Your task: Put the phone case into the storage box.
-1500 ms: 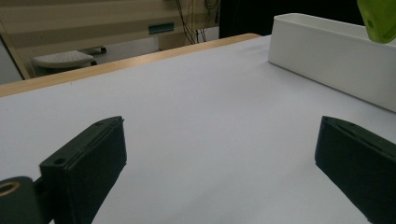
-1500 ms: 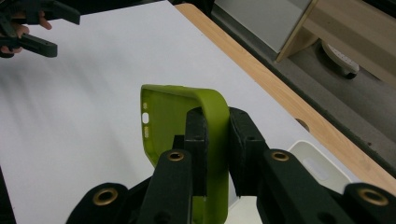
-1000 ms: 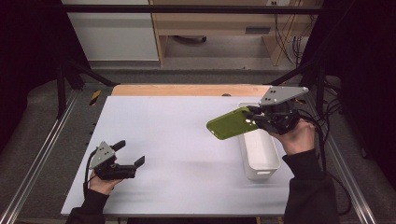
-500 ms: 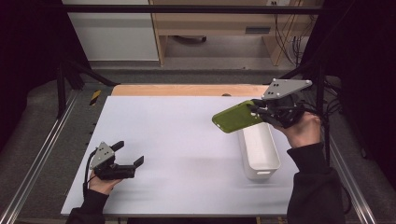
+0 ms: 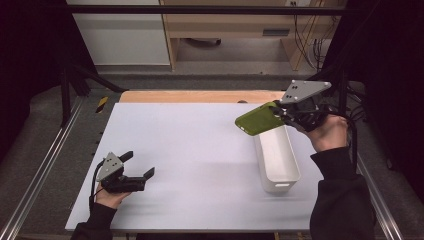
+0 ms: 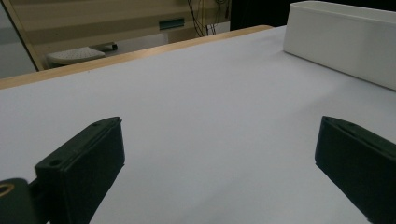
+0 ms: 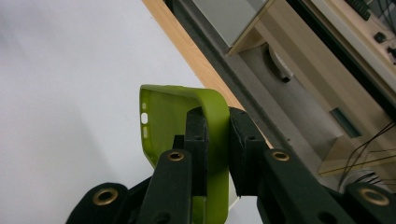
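A green phone case (image 5: 259, 120) hangs in the air over the far end of the white bin (image 5: 276, 160), held level and pointing left. My right gripper (image 5: 282, 114) is shut on the case's side wall; in the right gripper view both jaws pinch the edge of the phone case (image 7: 212, 121). At the near left of the table my left gripper (image 5: 137, 164) rests low in the hand, open, with nothing between its jaws. In the left gripper view, bare table lies between its wide-apart fingers (image 6: 84, 161).
The white table top (image 5: 190, 150) has metal rails along both sides and a wooden strip (image 5: 200, 96) at its far edge. The white bin (image 6: 345, 42) stands lengthwise at the right. Beyond the table are a shelf unit and cables.
My right gripper has carried the green case a little farther away and upward, toward the bin's far end. The left gripper has stayed put.
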Tool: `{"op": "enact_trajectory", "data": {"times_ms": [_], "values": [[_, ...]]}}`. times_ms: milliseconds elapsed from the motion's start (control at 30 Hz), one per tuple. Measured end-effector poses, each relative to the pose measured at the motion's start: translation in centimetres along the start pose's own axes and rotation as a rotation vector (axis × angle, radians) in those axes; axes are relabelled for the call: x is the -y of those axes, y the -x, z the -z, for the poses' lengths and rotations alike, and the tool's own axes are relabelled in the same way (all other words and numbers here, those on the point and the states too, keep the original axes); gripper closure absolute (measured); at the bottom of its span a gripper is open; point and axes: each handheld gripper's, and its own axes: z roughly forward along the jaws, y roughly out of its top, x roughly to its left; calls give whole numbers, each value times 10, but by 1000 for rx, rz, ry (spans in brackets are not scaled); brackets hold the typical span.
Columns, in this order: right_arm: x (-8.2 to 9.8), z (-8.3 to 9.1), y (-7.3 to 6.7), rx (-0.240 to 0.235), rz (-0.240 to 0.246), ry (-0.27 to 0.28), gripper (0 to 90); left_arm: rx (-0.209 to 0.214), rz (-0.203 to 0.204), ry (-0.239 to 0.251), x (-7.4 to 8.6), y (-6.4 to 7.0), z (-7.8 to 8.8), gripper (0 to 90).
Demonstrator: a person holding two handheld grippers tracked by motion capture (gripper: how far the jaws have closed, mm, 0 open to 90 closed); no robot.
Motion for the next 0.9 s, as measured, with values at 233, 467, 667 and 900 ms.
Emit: {"op": "enact_trajectory", "data": {"times_ms": [233, 467, 667, 900], "values": [[2, -2, 3, 38, 39, -3, 791, 0, -3, 1, 0, 0, 0, 10], [4, -4, 8, 52, 56, -12, 791, 2, -2, 1, 0, 0, 0, 10], [8, -5, 14, 60, 58, -19, 790, 2, -5, 2, 0, 1, 0, 10], [10, -8, 20, 50, 67, -43, 790, 5, -6, 3, 0, 1, -1, 10]]}}
